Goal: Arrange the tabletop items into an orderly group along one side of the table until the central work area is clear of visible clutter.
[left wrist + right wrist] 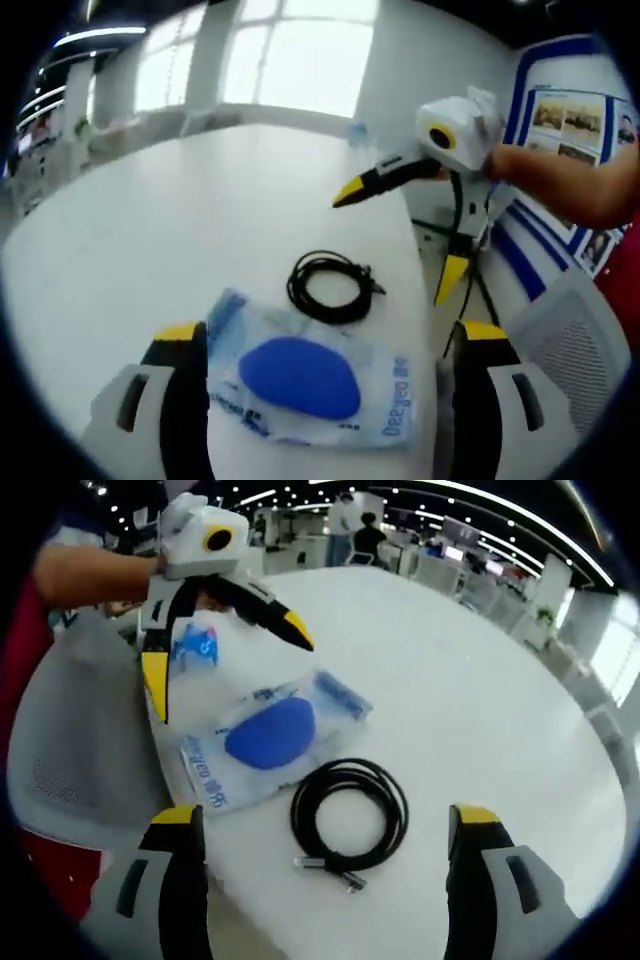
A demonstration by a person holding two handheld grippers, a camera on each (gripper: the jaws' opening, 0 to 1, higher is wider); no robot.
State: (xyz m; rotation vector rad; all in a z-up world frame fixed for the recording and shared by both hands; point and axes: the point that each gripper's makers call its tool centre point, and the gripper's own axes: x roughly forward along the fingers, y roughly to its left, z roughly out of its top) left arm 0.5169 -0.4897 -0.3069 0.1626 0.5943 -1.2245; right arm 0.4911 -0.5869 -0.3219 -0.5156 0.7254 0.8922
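Note:
A clear plastic bag with blue print, holding a blue oval pad (300, 378), lies near the edge of the round white table (180, 200). My left gripper (332, 335) is open, one finger on each side of the bag. Just beyond the bag is a coiled black cable (330, 285). In the right gripper view the cable (350, 825) lies between the wide-apart fingers of my open right gripper (327, 815), and the bag (270, 735) is past it. The right gripper (400, 235) hovers open over the table edge. The left gripper (225, 655) stands open above the bag's far end.
A grey mesh chair (575, 330) (80, 730) stands close against the table edge by the bag. A person's forearm (570, 180) holds the right gripper. A blue-framed poster board (575, 120) is behind it. People (360, 525) and desks are far across the room.

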